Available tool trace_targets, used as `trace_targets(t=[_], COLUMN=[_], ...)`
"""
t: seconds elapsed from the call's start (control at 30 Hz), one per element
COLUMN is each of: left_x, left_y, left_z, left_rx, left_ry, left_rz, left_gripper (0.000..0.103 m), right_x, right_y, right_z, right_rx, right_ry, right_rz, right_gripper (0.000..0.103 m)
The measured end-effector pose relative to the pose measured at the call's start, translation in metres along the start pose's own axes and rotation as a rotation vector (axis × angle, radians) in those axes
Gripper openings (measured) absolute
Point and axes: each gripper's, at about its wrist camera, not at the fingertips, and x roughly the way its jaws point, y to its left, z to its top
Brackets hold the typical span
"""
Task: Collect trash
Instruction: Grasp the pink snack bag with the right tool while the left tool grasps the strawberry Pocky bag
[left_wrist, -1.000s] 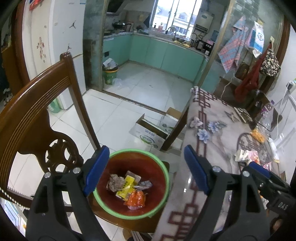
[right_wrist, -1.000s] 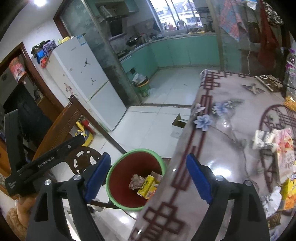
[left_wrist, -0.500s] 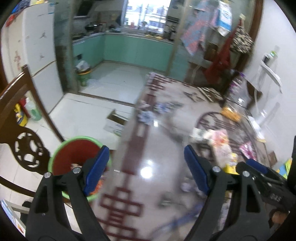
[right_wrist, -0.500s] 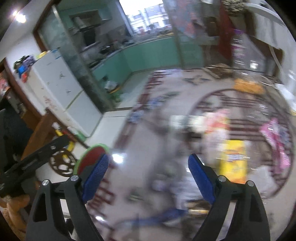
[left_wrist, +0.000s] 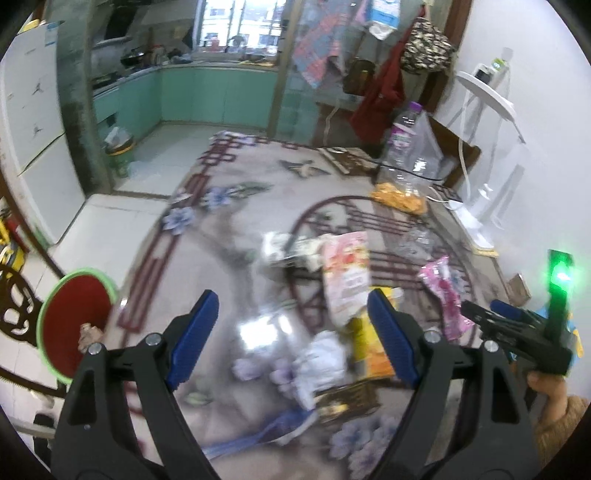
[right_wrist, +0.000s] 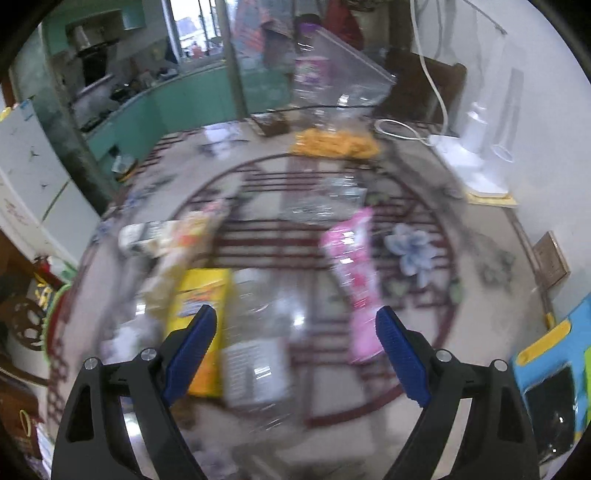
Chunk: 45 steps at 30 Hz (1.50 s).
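Both grippers hang open and empty above a patterned table (left_wrist: 236, 206) strewn with trash. Under my left gripper (left_wrist: 291, 336) lie a crumpled white paper (left_wrist: 321, 362), a yellow packet (left_wrist: 369, 347) and a pale pink pouch (left_wrist: 345, 273). My right gripper (right_wrist: 295, 343) hovers over a clear plastic wrapper (right_wrist: 258, 347), with the yellow packet (right_wrist: 201, 302) at its left finger and a pink wrapper (right_wrist: 354, 266) near its right finger. The red bin with a green rim (left_wrist: 75, 321) stands off the table's left edge and holds some trash. The right gripper (left_wrist: 517, 328) also shows in the left wrist view.
A big clear bottle (left_wrist: 406, 144) and a bag of orange snacks (left_wrist: 400, 199) stand at the table's far side, near a white appliance (left_wrist: 487, 155) with a cable. A blue and yellow object (right_wrist: 554, 354) lies at the right edge. A wooden chair (left_wrist: 14, 302) is beside the bin.
Both grippers swung right, away from the bin and chair, to above the trash on the table. Both stayed open and empty.
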Motion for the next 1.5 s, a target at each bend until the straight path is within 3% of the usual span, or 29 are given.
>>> trace_targets(t=[0.33,0.63,0.93,0.97,1.03,1.23,1.5], left_x=[0.089,0.187,0.242,0.245,0.245,0.231,0.167], left_y=[-0.052,-0.070,-0.063,-0.061,-0.060,-0.060,-0.065], left_z=[0.014,0.023,0.018,0.017,0.018,0.024,0.039], left_rx=[0.082,0.084,0.029,0.023,0.021,0.020,0.064], left_ry=[0.157,0.313,0.429,0.434,0.421,0.378,0.237], left_rz=[-0.057,-0.057,-0.052,-0.054,-0.050,-0.079,-0.074], left_gripper=[0.080,0.080,0.079,0.077,0.060,0.059,0.059], right_x=[0.073,0.096,0.102,0.103,0.106,0.113,0.115], right_y=[-0.040,-0.044,-0.056,-0.057,-0.058,-0.057,-0.049], right_z=[0.015,0.020,0.028,0.028,0.028,0.025,0.016], right_rx=[0.021,0.016,0.064,0.065,0.067,0.069,0.042], right_ry=[0.125,0.190,0.216,0.220,0.227,0.245,0.241], right_rz=[-0.029,-0.023,0.003,0.004,0.006,0.002,-0.030], right_gripper=[0.084,0.084,0.085,0.085,0.085,0.079,0.079])
